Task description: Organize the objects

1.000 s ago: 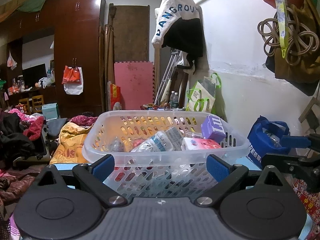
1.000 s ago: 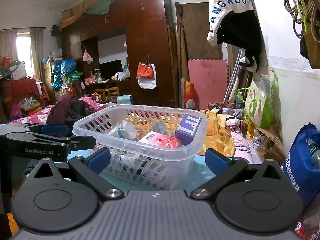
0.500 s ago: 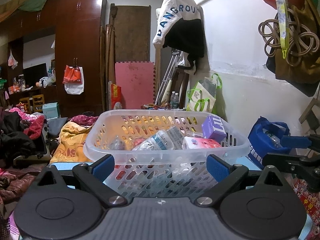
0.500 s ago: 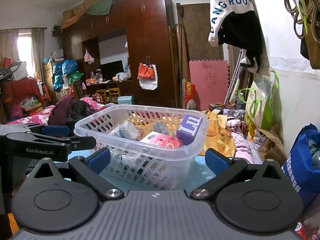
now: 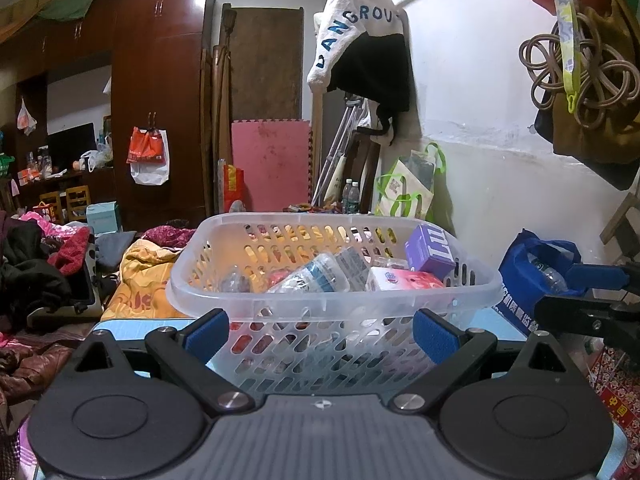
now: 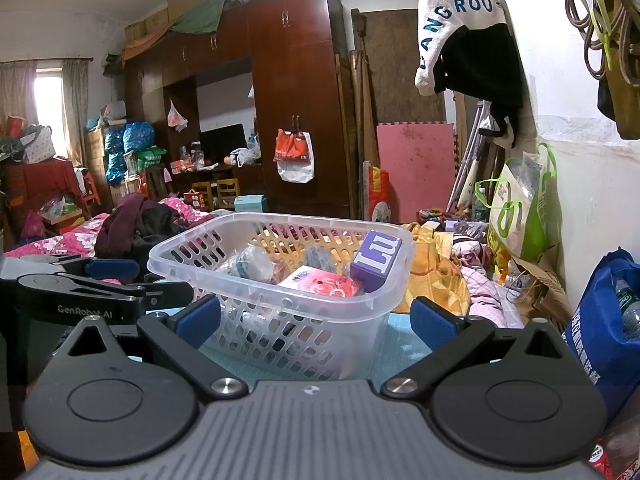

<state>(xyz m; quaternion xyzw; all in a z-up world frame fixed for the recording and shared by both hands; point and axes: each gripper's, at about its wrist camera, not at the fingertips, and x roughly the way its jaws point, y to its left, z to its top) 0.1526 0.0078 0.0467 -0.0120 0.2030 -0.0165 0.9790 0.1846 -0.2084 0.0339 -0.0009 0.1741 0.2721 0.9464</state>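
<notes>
On a pale blue table top stands a clear perforated plastic basket, just ahead of both grippers. The left gripper has its blue-padded fingers spread wide with nothing between them, and the right gripper is likewise spread and empty.

The right wrist view alone takes in the window and stacked goods at the room's far left, and shows the left gripper from the side at its left edge. The left wrist view alone shows the right gripper's fingers at its right edge, in front of a blue woven shopping bag.

Inside the basket a purple carton with white letters leans against the right wall, a pink flowered packet lies beside it, and a clear crinkled plastic bottle lies tilted in the middle. Smaller items beneath are too muddled by the basket's holes to identify. The basket's base is cut off behind the gripper bodies.
</notes>
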